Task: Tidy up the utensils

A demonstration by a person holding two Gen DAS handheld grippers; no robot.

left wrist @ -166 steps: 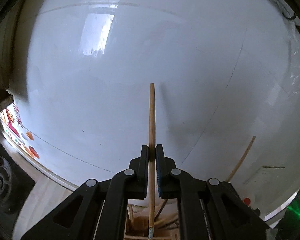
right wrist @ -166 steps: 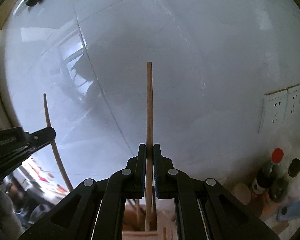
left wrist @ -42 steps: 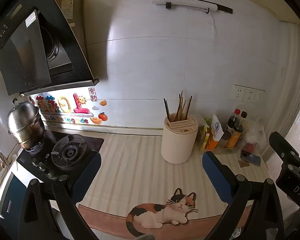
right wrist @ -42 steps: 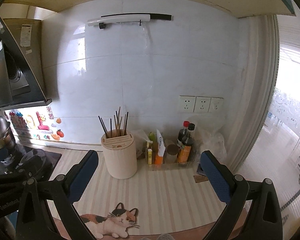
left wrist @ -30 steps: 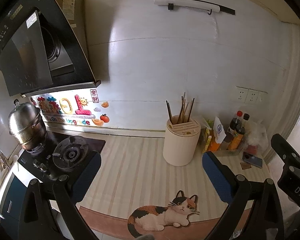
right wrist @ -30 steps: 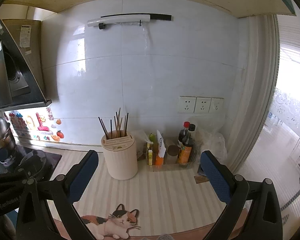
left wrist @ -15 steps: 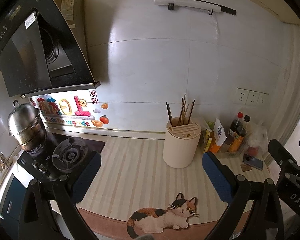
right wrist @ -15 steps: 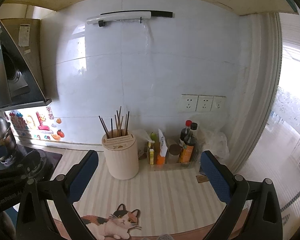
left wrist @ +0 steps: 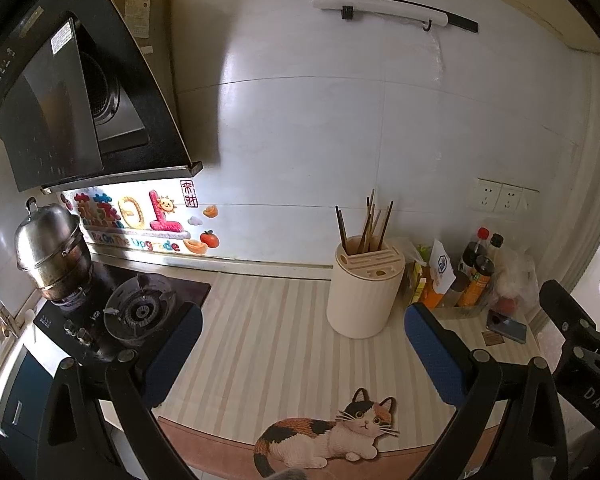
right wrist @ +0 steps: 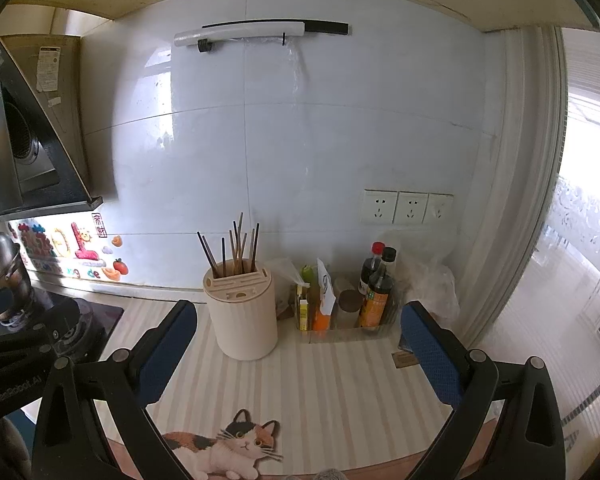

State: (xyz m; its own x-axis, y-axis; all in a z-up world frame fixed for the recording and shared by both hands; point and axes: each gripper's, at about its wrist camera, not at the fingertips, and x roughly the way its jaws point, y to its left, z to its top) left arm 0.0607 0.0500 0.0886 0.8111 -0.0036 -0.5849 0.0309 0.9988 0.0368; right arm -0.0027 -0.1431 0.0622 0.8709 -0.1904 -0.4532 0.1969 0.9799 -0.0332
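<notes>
At the far left a stacked stainless-steel steamer pot (left wrist: 52, 252) sits on the black gas hob (left wrist: 138, 312), with nothing of the task around it. Next comes the left gripper (left wrist: 302, 350), held back from the striped countertop mat (left wrist: 268, 336) with its blue-padded jaws spread wide and nothing between them. Beyond it, near the wall, stands the cream cylindrical utensil holder (left wrist: 364, 292), upright, with a bundle of thin wooden chopsticks (left wrist: 366, 222) — some dark, some pale — standing in its back slot, leaning a little apart at the tips. The right gripper (right wrist: 298, 350) hangs likewise well short of the holder, jaws parted and empty. To the right of the holder, a clear tray holds dark sauce bottles (right wrist: 376, 288) and cartons.

No loose utensil shows on the mat in either view, though the near edge is hidden behind the gripper frames, so one may lie out of sight. By my reading the sorting step is finished or between items — the next move calls either for finding another stray piece or simply resting.
</notes>
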